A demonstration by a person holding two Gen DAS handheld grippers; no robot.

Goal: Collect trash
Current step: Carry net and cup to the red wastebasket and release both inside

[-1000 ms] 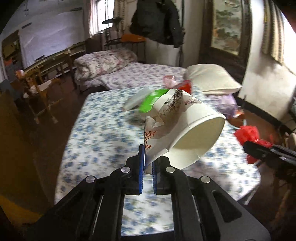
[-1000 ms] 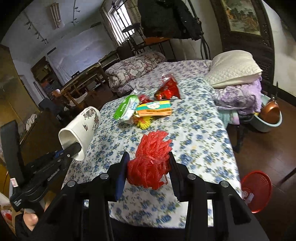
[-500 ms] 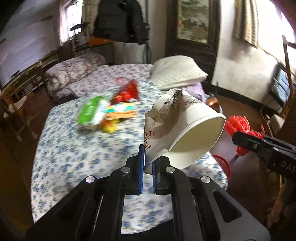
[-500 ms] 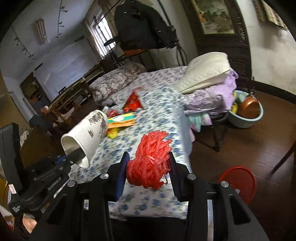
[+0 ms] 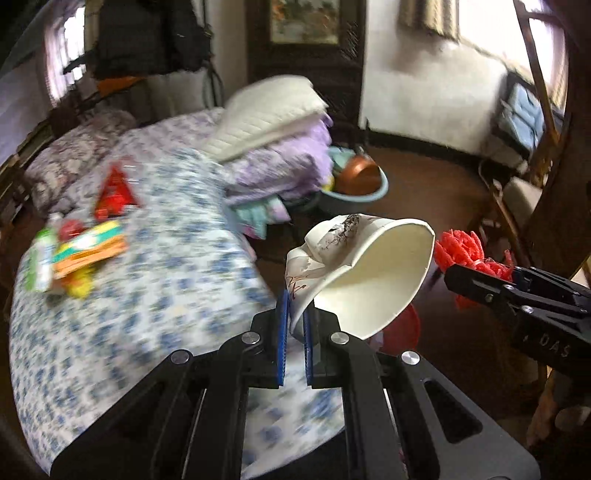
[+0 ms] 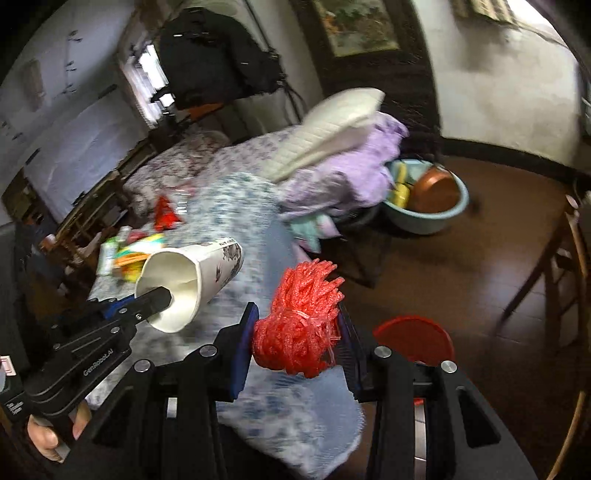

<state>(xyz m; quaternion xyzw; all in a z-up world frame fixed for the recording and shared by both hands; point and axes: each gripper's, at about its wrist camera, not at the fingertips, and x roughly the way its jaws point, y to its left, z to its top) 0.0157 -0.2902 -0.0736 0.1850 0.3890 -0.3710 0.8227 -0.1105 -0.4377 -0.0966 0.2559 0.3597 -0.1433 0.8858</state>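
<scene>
Both grippers, the left gripper (image 5: 293,317) and the right gripper (image 6: 295,341), are matte black plastic frames with slotted cut-outs and round silver screws at the joints. Their fingers (image 5: 282,332) carry blue pads. White lettering, partly blurred, marks each side. A hand (image 6: 48,435) grips a black handle.

Floor: dark brown boards (image 6: 461,266).
Walls: whitish plaster (image 5: 424,85), dark skirting at the foot.
Window (image 6: 147,81): bright, far left.
Table (image 5: 177,280): blue-flowered cloth.
Bed (image 5: 166,136): behind the table, flowered cover, white pillow (image 5: 266,110) on lilac bedding.
Picture (image 6: 354,26): dark frame, back wall.
Coat (image 6: 214,55): black, hanging.
Basin (image 6: 428,206): pale blue, on the floor.
Chair (image 6: 569,258): wooden, right.
</scene>
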